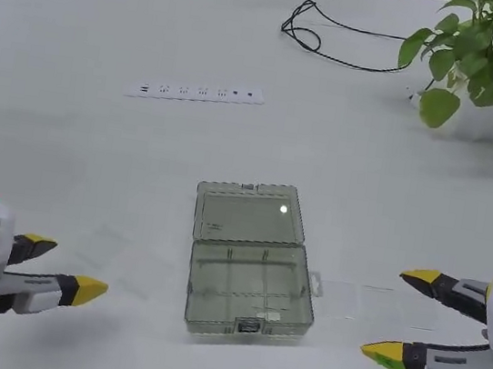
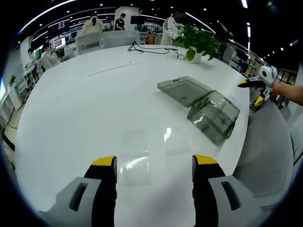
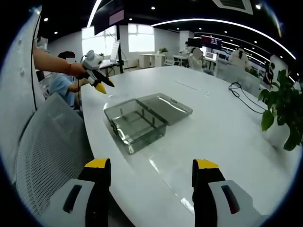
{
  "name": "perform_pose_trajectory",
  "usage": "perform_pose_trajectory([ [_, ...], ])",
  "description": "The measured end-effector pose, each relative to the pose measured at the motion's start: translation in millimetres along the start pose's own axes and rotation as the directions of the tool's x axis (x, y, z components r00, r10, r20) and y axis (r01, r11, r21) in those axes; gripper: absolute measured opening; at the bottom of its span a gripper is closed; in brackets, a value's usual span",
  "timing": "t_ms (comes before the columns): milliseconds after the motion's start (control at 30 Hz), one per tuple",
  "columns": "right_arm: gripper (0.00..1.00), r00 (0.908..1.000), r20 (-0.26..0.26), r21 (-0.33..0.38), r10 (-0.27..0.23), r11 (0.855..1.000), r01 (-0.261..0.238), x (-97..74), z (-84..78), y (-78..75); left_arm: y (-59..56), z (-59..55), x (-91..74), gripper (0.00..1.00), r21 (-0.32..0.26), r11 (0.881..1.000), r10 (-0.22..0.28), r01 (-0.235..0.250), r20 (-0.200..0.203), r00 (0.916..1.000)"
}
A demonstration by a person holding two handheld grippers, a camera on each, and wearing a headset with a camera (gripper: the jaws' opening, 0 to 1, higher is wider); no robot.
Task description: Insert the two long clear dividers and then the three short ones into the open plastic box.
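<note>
The left hand-held gripper (image 1: 79, 267) stood released, grasping nothing; just ahead of its jaws, clear dividers (image 2: 135, 161) lay flat on the desk (image 1: 96, 145); beyond them sat the open plastic box (image 1: 250, 291). The right hand-held gripper (image 1: 383, 312) was likewise released and empty; a second batch of dividers (image 1: 363, 302) lay between it and the box. By my judgement none was seated yet; all five insertions were left to do.
</note>
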State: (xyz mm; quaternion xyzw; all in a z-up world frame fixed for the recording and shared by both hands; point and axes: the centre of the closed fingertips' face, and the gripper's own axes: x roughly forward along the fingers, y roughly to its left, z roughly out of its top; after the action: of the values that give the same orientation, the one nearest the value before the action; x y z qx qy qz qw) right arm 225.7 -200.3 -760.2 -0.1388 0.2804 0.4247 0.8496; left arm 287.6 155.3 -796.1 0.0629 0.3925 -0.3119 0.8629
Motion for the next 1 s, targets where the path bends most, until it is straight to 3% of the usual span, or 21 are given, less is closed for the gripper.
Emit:
perform_pose_trajectory([
  [33,0.71,1.0000,-0.001,0.001,-0.001,1.000,0.001,-0.1,-0.4,-0.4,2.1,-0.3,1.4,0.62,-0.002,1.000,0.003,-0.003,-0.004,1.0000],
  [67,0.71,1.0000,0.000,0.002,-0.002,1.000,0.002,-0.1,-0.4,-0.4,7.1,-6.5,1.7,0.61,-0.007,1.000,0.025,-0.025,-0.046,0.9986],
  [167,0.71,1.0000,0.001,0.005,-0.002,1.000,0.002,0.2,-0.8,0.1,9.0,-6.9,6.4,0.60,-0.018,1.000,0.020,-0.021,-0.049,0.9986],
  [300,0.71,1.0000,0.001,0.009,-0.002,1.000,0.002,0.7,-1.5,1.2,13.9,-16.5,10.8,0.58,0.008,0.999,0.038,-0.037,-0.112,0.9930],
  [400,0.71,1.0000,0.002,0.012,-0.003,1.000,0.003,1.2,-2.4,0.7,15.9,-20.1,13.8,0.56,-0.014,0.999,0.038,-0.041,-0.133,0.9904],
  [1000,0.70,0.9999,0.010,0.018,-0.002,1.000,0.002,3.5,-2.5,1.6,24.6,-33.6,26.5,0.46,0.019,0.996,0.092,-0.090,-0.242,0.9660],
])
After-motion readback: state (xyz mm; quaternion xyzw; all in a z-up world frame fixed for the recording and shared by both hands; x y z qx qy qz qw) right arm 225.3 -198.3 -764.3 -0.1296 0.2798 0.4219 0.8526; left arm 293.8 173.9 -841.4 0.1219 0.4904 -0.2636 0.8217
